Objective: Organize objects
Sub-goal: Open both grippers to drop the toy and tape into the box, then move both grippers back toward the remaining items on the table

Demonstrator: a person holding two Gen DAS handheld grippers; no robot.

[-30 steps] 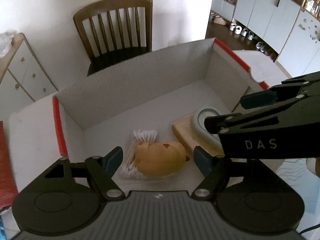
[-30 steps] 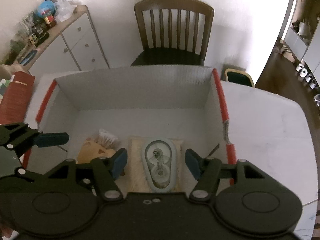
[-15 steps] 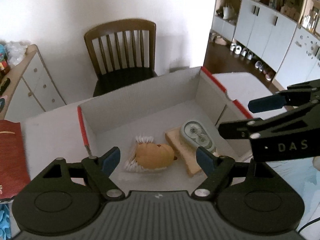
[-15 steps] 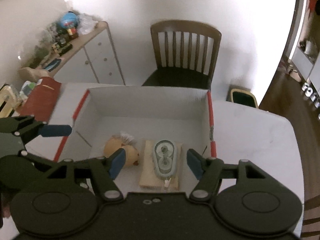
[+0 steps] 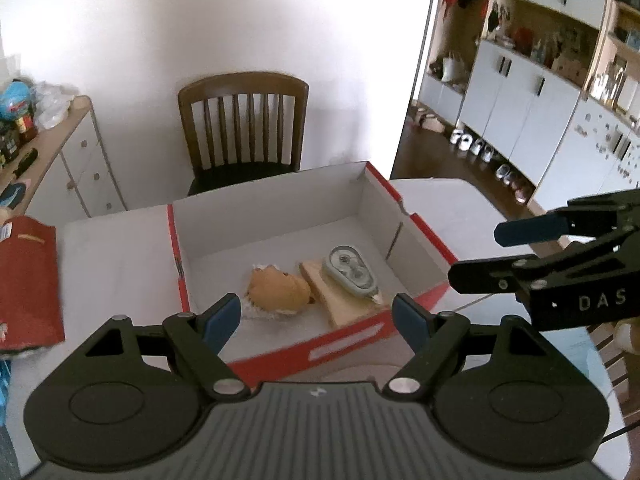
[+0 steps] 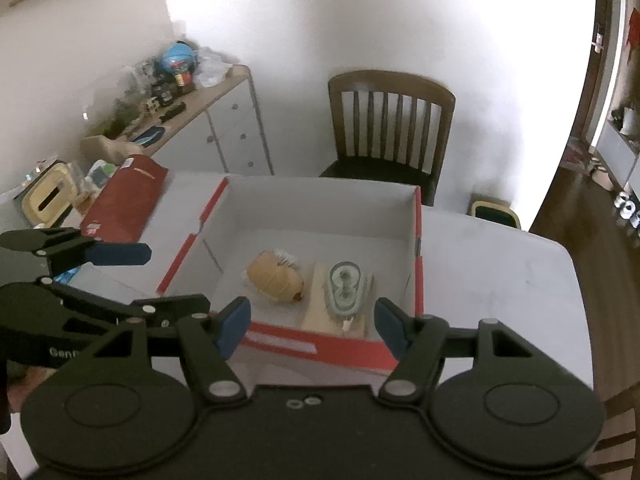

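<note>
A red and white cardboard box [image 5: 344, 334] [image 6: 320, 346] stands open on the white table. Inside lie a tan plush toy [image 5: 278, 290] [image 6: 274, 278] on a pack of cotton swabs [image 5: 252, 308], and a grey-green correction tape dispenser [image 5: 350, 270] [image 6: 344, 288] on a beige block [image 5: 340, 300] [image 6: 316, 312]. My left gripper [image 5: 318, 318] is open and empty, above the box's near edge. My right gripper [image 6: 312, 324] is open and empty, also above the near edge. Each gripper shows in the other's view: right [image 5: 560, 264], left [image 6: 80, 272].
A red box lid [image 5: 26, 280] [image 6: 128, 200] lies left of the box. A wooden chair [image 5: 244, 128] [image 6: 390, 128] stands behind the table. A white sideboard [image 6: 224, 128] with clutter is at the back left. White cabinets and shoes [image 5: 520, 120] are at the right.
Both grippers have pulled back and up from inside the box; the box and its contents look smaller and farther. Both stay open and empty.
</note>
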